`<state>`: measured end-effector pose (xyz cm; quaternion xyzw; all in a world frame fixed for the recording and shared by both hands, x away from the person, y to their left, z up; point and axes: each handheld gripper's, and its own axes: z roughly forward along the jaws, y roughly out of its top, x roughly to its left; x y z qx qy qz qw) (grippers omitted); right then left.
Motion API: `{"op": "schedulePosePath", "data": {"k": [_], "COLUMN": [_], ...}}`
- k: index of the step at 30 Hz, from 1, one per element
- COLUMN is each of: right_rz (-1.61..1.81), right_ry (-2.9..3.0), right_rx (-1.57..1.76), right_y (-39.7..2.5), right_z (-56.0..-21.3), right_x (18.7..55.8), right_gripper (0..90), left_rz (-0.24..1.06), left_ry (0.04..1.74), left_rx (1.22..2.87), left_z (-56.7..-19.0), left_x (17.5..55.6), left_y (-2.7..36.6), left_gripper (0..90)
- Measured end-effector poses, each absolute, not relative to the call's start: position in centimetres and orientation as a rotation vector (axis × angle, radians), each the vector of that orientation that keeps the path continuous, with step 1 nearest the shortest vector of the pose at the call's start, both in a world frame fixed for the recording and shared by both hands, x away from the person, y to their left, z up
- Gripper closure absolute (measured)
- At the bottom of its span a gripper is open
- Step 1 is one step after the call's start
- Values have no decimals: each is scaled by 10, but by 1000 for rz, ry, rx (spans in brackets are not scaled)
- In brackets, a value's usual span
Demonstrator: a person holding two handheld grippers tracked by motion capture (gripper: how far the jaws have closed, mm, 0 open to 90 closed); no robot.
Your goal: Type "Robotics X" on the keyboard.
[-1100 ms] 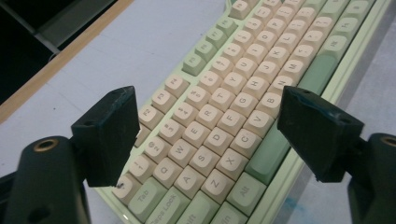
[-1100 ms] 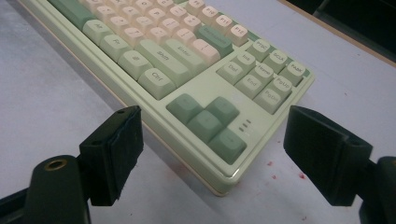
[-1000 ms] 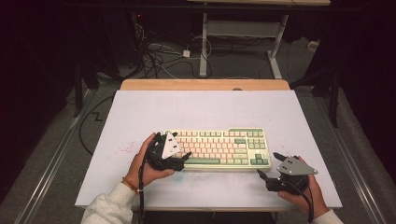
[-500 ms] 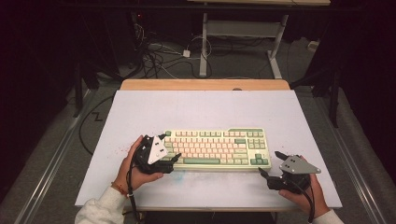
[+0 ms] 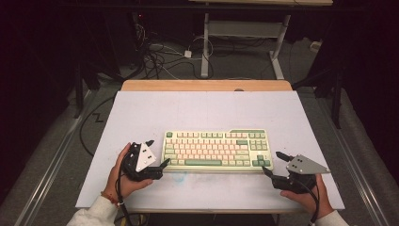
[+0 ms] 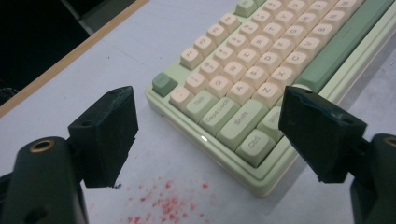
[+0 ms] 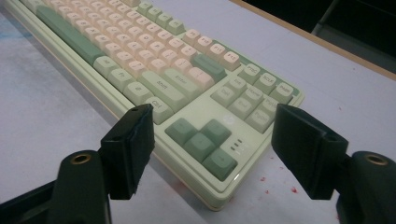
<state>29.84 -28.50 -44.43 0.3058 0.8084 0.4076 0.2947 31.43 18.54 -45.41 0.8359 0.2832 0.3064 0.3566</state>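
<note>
Keyboard (image 5: 217, 149) lies flat on the desk (image 5: 202, 110), midway between the left and right edges and closer to your near edge than the far one. Your left tongs (image 5: 158, 153) sit just beside its left end, jaws spread wide, holding nothing. Your right tongs (image 5: 272, 164) sit at its near right corner, likewise spread and empty. Red specks (image 6: 163, 198) mark the desk just off the keyboard's left end.

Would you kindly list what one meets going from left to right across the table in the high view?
Left hand-held gripper → keyboard → right hand-held gripper.
</note>
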Motion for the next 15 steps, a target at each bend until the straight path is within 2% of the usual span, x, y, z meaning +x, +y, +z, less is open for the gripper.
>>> {"op": "schedulePosePath", "data": {"k": [10, 15], "right_rz": [1055, 1065], "right_ry": [2210, 2235], "right_rx": [776, 785], "right_y": [-271, -263], "right_z": [-437, -430], "right_x": [305, 313], "right_gripper": [438, 565], "left_rz": [774, 758], "left_ry": [797, 809], "left_rx": [2184, 2196], "left_z": [-470, -474], "left_x": [308, 305], "left_y": [204, 206], "left_gripper": [184, 184]}}
